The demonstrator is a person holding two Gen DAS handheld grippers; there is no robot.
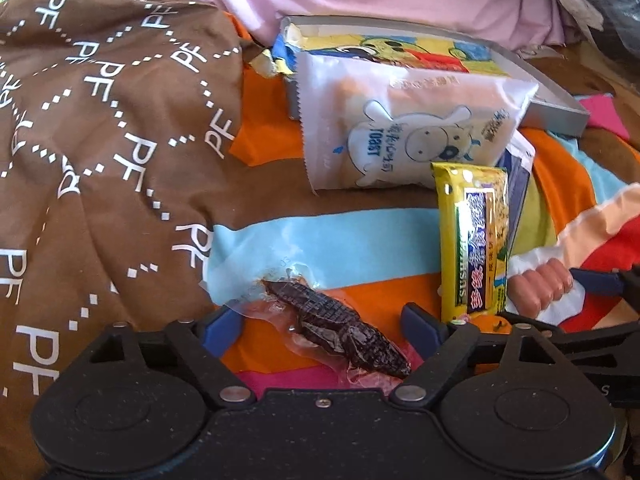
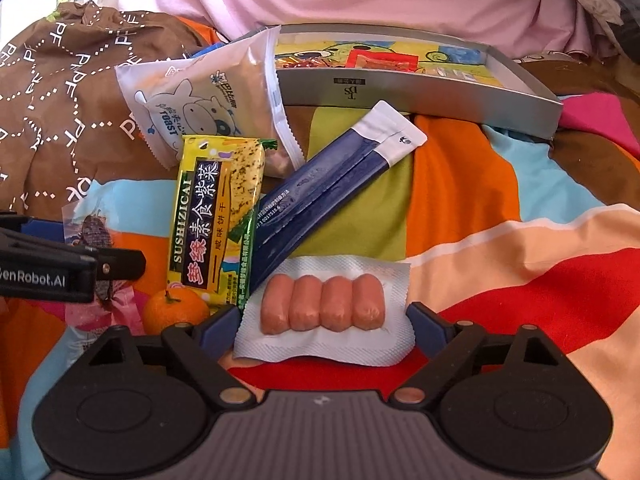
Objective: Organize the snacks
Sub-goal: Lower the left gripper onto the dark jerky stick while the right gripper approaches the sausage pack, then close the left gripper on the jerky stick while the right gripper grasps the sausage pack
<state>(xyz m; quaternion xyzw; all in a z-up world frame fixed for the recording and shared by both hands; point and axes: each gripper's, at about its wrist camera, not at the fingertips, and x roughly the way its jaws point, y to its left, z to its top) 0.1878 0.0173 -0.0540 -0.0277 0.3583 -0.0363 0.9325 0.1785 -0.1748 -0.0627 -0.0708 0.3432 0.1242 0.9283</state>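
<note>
We're seeing black left gripper [image 1: 322,326] & right gripper [image 2: 323,326] w/ blue finger pads, silver screws; "GenRobot.AI" lettering showing.

The small orange tangerine [image 1: 494,325] is mostly hidden behind the yellow seaweed cracker packet [image 1: 474,240]; the shallow grey cardboard box's [image 2: 420,94] contents are too small to tell.

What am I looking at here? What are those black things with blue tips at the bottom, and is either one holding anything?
Those are two hand-held grippers, each with a camera looking along its blue fingers; one picture comes from each. No robot arm is involved. The left gripper is open around a dark dried snack in a clear wrapper. The right gripper is open around a sealed pack of small sausages. Neither grips yet. Spread on the colourful bedcover are a yellow seaweed cracker pack, a dark blue sachet, a white toast packet, a small orange and a shallow silver box for the snacks.
</note>
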